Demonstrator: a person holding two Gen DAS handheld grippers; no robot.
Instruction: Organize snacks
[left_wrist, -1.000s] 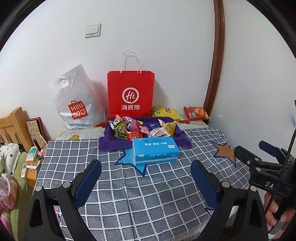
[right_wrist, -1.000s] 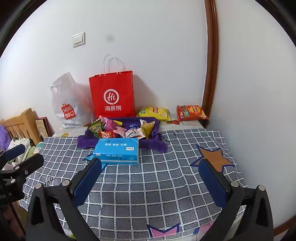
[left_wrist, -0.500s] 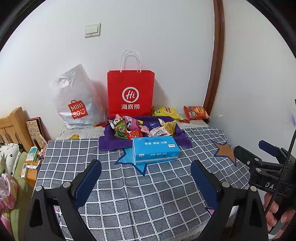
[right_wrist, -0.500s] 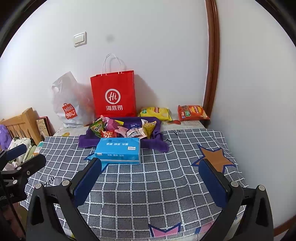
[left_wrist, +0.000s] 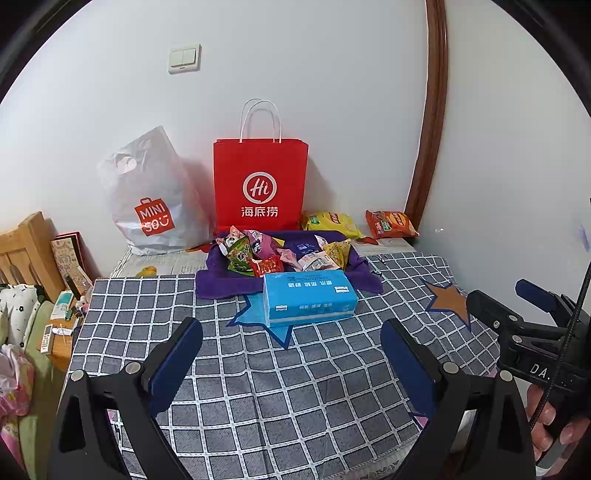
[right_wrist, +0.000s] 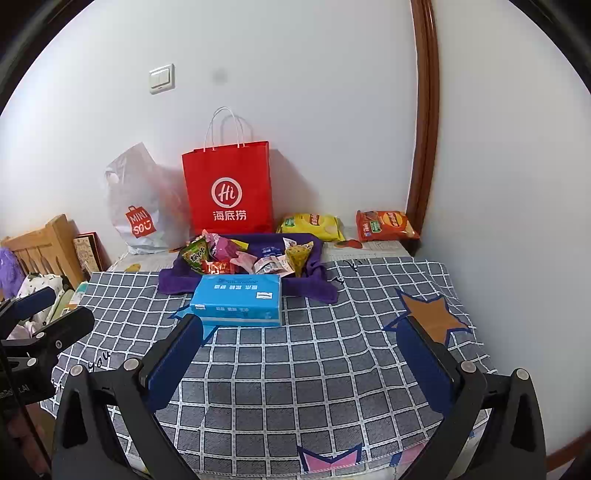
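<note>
Both tools are spread wide and hold nothing: the left tool (left_wrist: 291, 339) and the right tool (right_wrist: 299, 339) hang over the near part of the tabletop (left_wrist: 295, 387), well short of the tissue pack (left_wrist: 308, 297).

Taking that tissue pack as the landmark, from largest to smallest. The tabletop, under a grey checked cloth, runs beneath it. Behind it, against the wall, stands the red bag (left_wrist: 260, 184), with the grey bag (left_wrist: 155, 199) to the red one's left. Just behind the pack and touching its far edge lies the purple tray (left_wrist: 221, 280), draped in purple cloth. Behind and to the right of the pack, near the wall, lie the yellow chips (left_wrist: 330, 223) and, further right, the orange chips (left_wrist: 391, 223), both outside the tray. In the tray sits a heap of small snacks (left_wrist: 280, 254).

Over the last second almost nothing has changed: the snacks and bags lie as they did, and the right tool's view has only drifted slightly, with both tools as wide as before. I judge this a pause or slow approach; no snack is in hand. Whether the heap in the tray is the sorted result or the pile awaiting sorting cannot be settled from this.
</note>
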